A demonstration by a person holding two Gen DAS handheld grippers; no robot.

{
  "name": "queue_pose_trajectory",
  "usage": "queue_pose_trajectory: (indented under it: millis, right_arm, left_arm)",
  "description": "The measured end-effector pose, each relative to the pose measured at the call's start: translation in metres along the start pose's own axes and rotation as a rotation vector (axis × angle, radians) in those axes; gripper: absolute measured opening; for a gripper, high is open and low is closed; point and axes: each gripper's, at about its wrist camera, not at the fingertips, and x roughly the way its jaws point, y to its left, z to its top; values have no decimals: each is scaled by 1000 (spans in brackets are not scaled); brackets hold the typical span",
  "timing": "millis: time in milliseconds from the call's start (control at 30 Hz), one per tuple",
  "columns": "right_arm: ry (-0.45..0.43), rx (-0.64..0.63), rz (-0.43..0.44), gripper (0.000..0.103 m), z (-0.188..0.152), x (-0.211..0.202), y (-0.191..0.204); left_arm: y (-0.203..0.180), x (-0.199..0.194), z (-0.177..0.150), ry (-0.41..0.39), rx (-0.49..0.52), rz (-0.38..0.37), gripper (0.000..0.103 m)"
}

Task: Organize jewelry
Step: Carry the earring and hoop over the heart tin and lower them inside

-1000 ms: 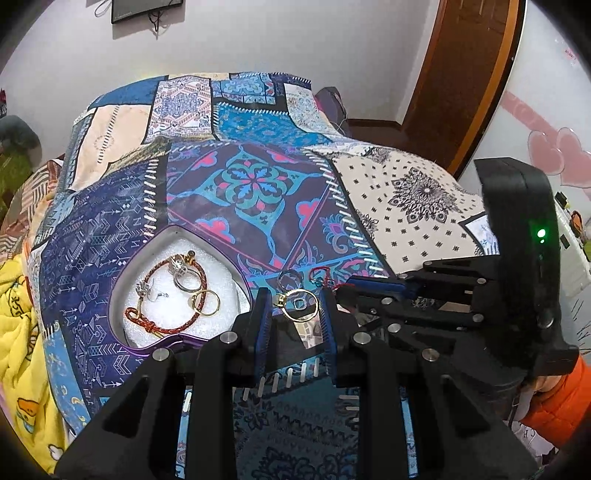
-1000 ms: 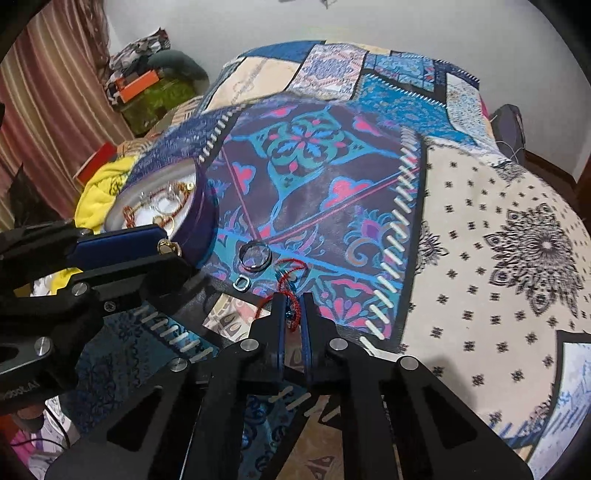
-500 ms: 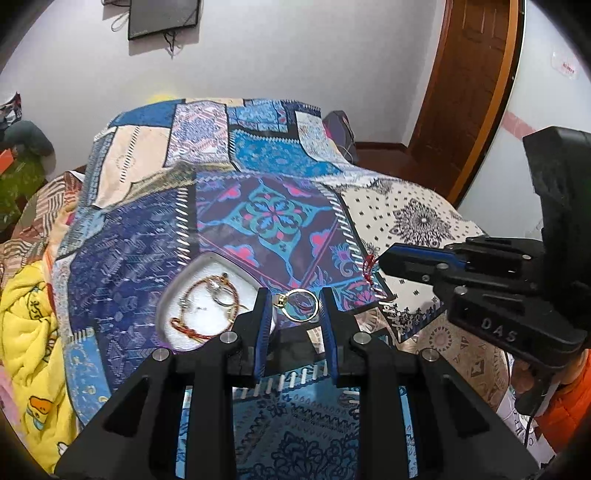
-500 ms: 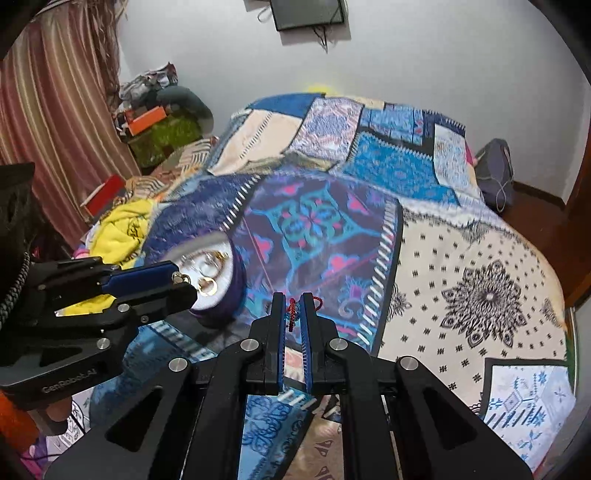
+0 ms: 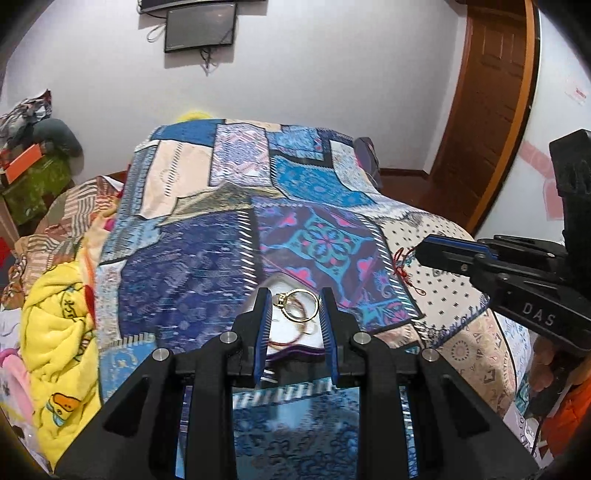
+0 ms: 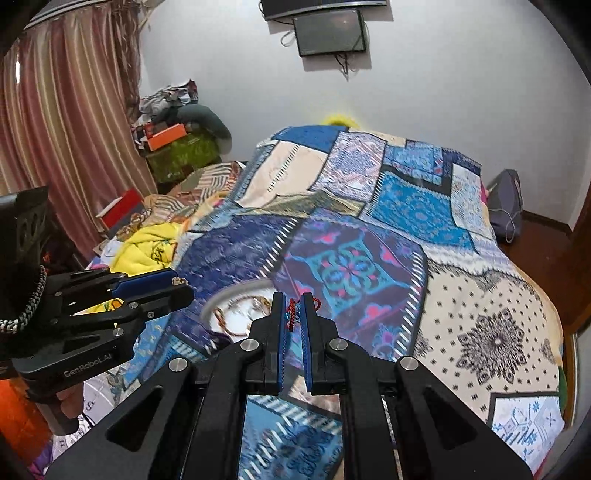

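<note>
1. Transfer is the step in hand: the left gripper [image 5: 294, 308] is clamped across a thin gold ring with a small setting [image 5: 298, 305], held in the air above the purple-walled jewelry tray with a white lining [image 6: 236, 291].
2. The right gripper [image 6: 294, 314] is pinched on a red braided cord bracelet with blue beads [image 6: 292, 314], also raised over the bed.
3. Next move, in my judgement: lower each piece over the tray, then part the fingers; the ring could roll off the lining.
4. Bracelets and rings already lie in the tray, which sits on a blue patchwork bedspread [image 5: 184, 273].
5. Around it: a yellow blanket [image 5: 59, 314], a wall screen [image 6: 330, 33], striped curtains [image 6: 66, 122], a wooden door [image 5: 491, 99].
</note>
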Motion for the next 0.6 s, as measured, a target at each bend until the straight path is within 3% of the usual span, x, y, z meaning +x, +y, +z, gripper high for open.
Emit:
queue_pose_trajectory:
  millis: [333,600]
  right_arm:
    - [-22,-24,54,7,16,13,23]
    - [18,-43,91,7,16,38,36]
  left_arm:
    - [24,-3,1,-15,-25,27,25]
    - [28,21,-12,45,-29,18,25]
